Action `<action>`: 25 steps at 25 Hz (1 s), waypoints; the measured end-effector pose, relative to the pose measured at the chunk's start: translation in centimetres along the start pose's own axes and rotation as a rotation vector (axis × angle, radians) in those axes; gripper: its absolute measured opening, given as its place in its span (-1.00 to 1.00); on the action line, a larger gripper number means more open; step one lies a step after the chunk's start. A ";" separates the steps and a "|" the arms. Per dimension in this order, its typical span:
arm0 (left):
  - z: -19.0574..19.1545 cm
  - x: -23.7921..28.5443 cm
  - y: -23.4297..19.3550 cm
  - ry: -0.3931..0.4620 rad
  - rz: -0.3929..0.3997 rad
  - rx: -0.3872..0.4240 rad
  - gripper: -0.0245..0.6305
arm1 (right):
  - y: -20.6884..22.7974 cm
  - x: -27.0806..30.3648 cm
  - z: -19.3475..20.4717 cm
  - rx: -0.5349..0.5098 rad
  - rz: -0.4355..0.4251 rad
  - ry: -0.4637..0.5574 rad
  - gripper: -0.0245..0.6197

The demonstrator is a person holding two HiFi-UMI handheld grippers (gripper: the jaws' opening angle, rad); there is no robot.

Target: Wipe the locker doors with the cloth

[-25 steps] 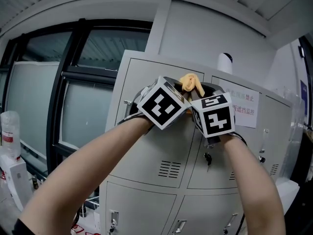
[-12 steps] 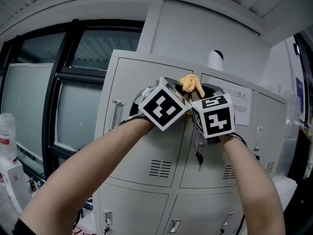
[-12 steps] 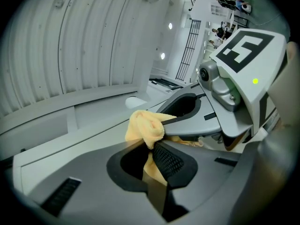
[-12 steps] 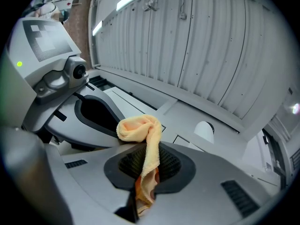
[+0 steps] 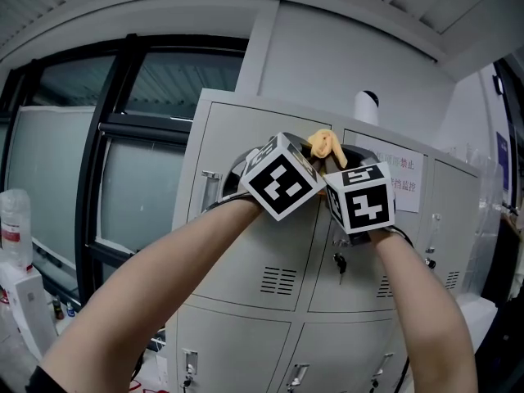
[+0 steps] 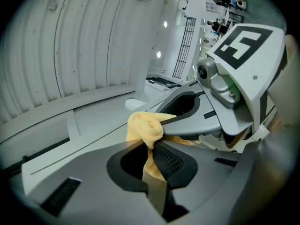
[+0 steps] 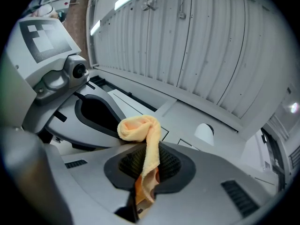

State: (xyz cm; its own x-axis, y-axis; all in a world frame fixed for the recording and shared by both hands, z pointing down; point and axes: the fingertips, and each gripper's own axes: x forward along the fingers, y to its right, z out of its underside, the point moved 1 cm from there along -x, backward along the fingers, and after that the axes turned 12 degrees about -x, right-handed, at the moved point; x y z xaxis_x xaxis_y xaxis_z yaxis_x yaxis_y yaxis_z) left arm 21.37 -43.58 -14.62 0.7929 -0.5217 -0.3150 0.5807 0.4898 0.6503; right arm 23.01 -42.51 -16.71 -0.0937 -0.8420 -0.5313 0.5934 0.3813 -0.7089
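A yellow cloth (image 5: 326,145) sticks up between my two grippers, high against the grey locker doors (image 5: 246,248). In the head view the left gripper (image 5: 309,152) and right gripper (image 5: 339,157) are side by side, their marker cubes almost touching. The left gripper (image 6: 153,159) is shut on the cloth (image 6: 144,127), which bunches above its jaws. Likewise the right gripper (image 7: 144,179) is shut on a hanging strip of the cloth (image 7: 143,130). Each gripper view shows the other gripper close alongside.
A key (image 5: 338,262) hangs in the lock of the right upper door, and a handle (image 5: 210,189) is on the left door. A paper notice (image 5: 406,183) is stuck further right. A white cylinder (image 5: 368,105) stands on top of the lockers. Dark-framed windows (image 5: 82,162) are at left.
Both grippers stay together at the top of the doors with the cloth held between them. The head view has swayed left and back a little.
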 end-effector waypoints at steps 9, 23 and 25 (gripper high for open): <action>1.0 -5.8 -3.5 0.019 -0.044 0.016 -0.79 | -4.2 0.0 -4.9 0.036 -0.044 0.052 -0.73; 7.9 -15.9 -10.5 -0.093 -0.129 0.041 -0.79 | -15.8 2.4 -12.6 0.118 -0.156 0.133 -0.73; 8.9 -16.6 -11.1 -0.100 -0.135 0.030 -0.79 | -17.1 2.7 -13.0 0.116 -0.167 0.130 -0.73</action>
State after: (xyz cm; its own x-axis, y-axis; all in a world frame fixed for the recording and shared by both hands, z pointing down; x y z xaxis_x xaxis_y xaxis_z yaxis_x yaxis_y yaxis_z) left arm 0.12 -46.58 -10.39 0.6848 -0.6489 -0.3316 0.6738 0.3906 0.6273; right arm 2.28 -46.32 -12.04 -0.2959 -0.8304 -0.4721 0.6482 0.1884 -0.7378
